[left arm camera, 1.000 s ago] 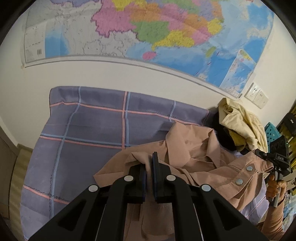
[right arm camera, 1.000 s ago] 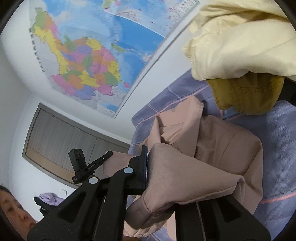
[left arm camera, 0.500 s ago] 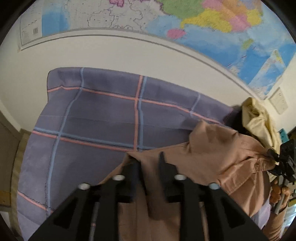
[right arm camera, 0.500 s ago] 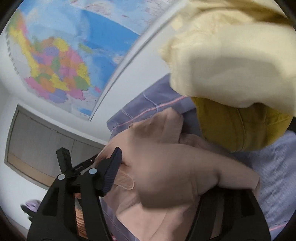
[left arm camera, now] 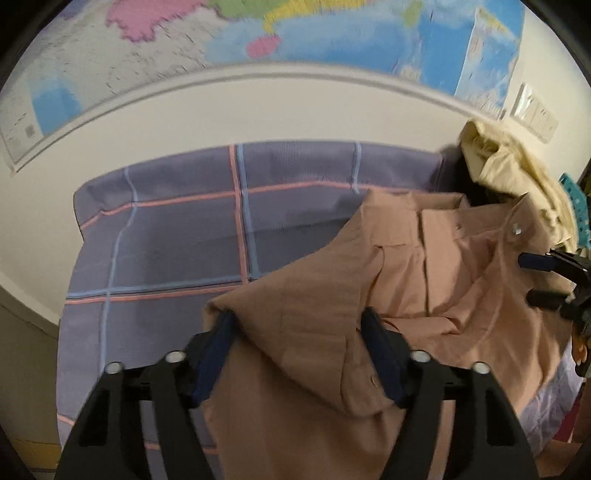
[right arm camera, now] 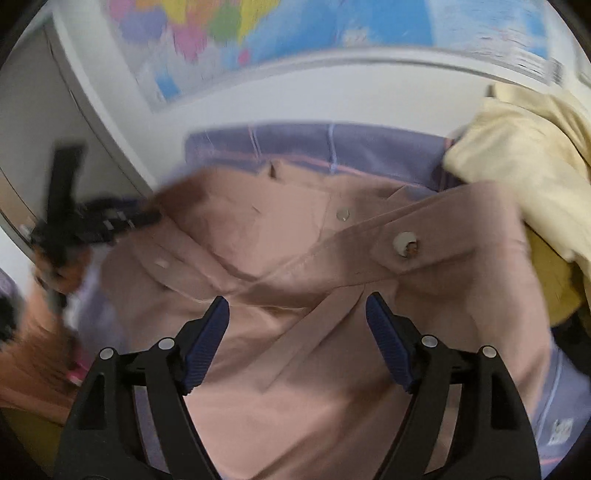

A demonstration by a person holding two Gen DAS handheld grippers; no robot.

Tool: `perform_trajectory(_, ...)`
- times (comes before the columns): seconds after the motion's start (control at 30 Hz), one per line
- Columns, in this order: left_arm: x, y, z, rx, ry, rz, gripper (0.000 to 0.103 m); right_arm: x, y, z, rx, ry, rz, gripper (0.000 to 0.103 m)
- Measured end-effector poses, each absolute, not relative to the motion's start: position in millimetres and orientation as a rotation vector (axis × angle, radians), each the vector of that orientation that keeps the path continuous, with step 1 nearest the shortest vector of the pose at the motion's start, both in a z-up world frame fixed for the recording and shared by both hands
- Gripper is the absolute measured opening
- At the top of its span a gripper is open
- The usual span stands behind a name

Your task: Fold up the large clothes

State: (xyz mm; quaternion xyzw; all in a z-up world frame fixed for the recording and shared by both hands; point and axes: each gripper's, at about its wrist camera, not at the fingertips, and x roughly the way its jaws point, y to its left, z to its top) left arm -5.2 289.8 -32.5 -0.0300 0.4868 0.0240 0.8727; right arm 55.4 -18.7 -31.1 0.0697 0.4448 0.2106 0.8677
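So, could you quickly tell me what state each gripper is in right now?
Left gripper: opening, pink shirt between its pads, unclamped.
Right gripper: opening above the shirt, holding nothing.

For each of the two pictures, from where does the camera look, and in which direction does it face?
Left wrist: sits on the left gripper, faces down over the pink shirt on the checked bedsheet, toward the wall map; its opening fingers show, fabric between them.
Right wrist: sits on the right gripper, faces down on the shirt; its opening fingers show, pressing nothing.
Shared: shirt, bedsheet, map, yellow garment, and each view shows the other gripper.
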Motion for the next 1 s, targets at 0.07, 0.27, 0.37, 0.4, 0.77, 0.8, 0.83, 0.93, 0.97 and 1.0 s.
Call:
perform_trajectory(0.07,5.5,293.8,-39.3,-0.073,1.052,0.090,0.039,65.1,-6.9,-43.4,0.080,0.961,0.402,0.075)
perform_trajectory(0.27,22.4,331.4,-30.0,-0.285,1.039,0.081,0.034,83.5,-5.1,-56.5,0.026,0.982,0.378,0.007)
perform_trajectory(0.37,13.0,349.2,-11.5,-0.391,0.941,0.003,0.062,87.4,-25.2,-31.7,0.171,0.894,0.414,0.005)
perform_trajectory(0.4,9.1,350.7,-5.6,-0.399,0.912,-0.004,0.073,89.6,-39.2,-21.3,0.265,0.853,0.429,0.005)
perform_trajectory(0.77,-29.7,339.8,-30.5,-0.219,0.933,-0.006,0.083,115.7,-54.5,-55.6,0.389,0.946,0.390,0.033)
perform_trajectory(0.8,-36.4,343.0,-36.6,-0.220,0.942,-0.014,0.083,104.4,-59.2,-48.5,0.377,0.914,0.400,0.038)
perform_trajectory(0.83,-43.0,348.4,-40.8,-0.231,0.944,-0.024,0.085,85.2,-68.8,-36.3,0.372,0.861,0.421,0.055)
perform_trajectory(0.93,-67.3,359.7,-49.3,-0.258,0.921,-0.014,0.089,28.5,-103.0,-16.6,0.373,0.736,0.386,0.082)
perform_trajectory(0.97,-74.4,361.6,-51.6,-0.271,0.915,-0.009,0.090,7.8,-117.2,-17.5,0.380,0.716,0.357,0.083)
perform_trajectory(1.0,-83.8,364.4,-55.1,-0.295,0.906,-0.011,0.092,-4.8,-124.8,-20.4,0.387,0.715,0.338,0.085)
